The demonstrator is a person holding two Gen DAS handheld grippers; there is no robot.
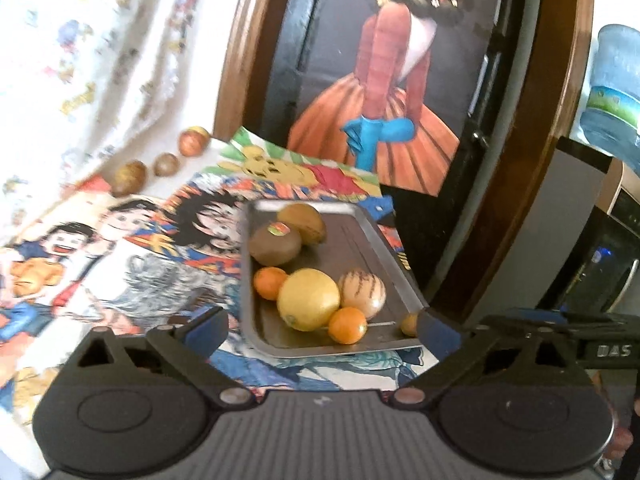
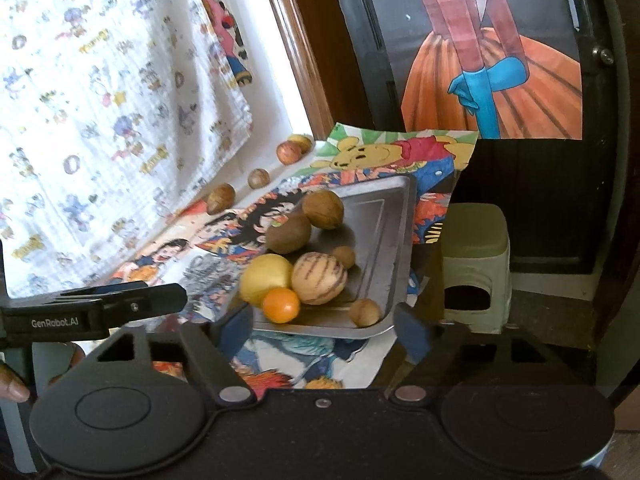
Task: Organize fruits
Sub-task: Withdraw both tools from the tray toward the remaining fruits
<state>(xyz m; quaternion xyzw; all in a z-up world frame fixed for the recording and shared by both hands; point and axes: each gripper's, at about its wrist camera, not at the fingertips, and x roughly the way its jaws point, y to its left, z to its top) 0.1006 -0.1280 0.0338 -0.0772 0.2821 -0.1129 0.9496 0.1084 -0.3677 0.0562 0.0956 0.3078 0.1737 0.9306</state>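
A metal tray [image 1: 340,350] lies on a cartoon-printed cloth. In it are a yellow lemon [image 1: 308,299], a striped pale melon [image 1: 362,294], two small oranges [image 1: 270,282] [image 1: 347,325], a stickered kiwi [image 1: 275,244] and a brown fruit [image 1: 302,222]. My left gripper [image 1: 320,328] is open just before the tray's near edge, holding nothing. In the right wrist view the tray [image 2: 404,232], lemon [image 2: 266,278], melon [image 2: 318,283] and an orange [image 2: 281,305] sit ahead of my open, empty right gripper [image 2: 324,330]. Loose brown fruits [image 1: 129,178] [image 2: 220,198] lie back left by the curtain.
A patterned white curtain [image 2: 100,100] hangs at the left. A wood-framed picture [image 1: 384,80] stands behind the table. A green plastic stool [image 2: 476,264] is off the table's right edge, and a water bottle [image 1: 616,92] is at far right. A hand [image 2: 12,388] holds the left gripper.
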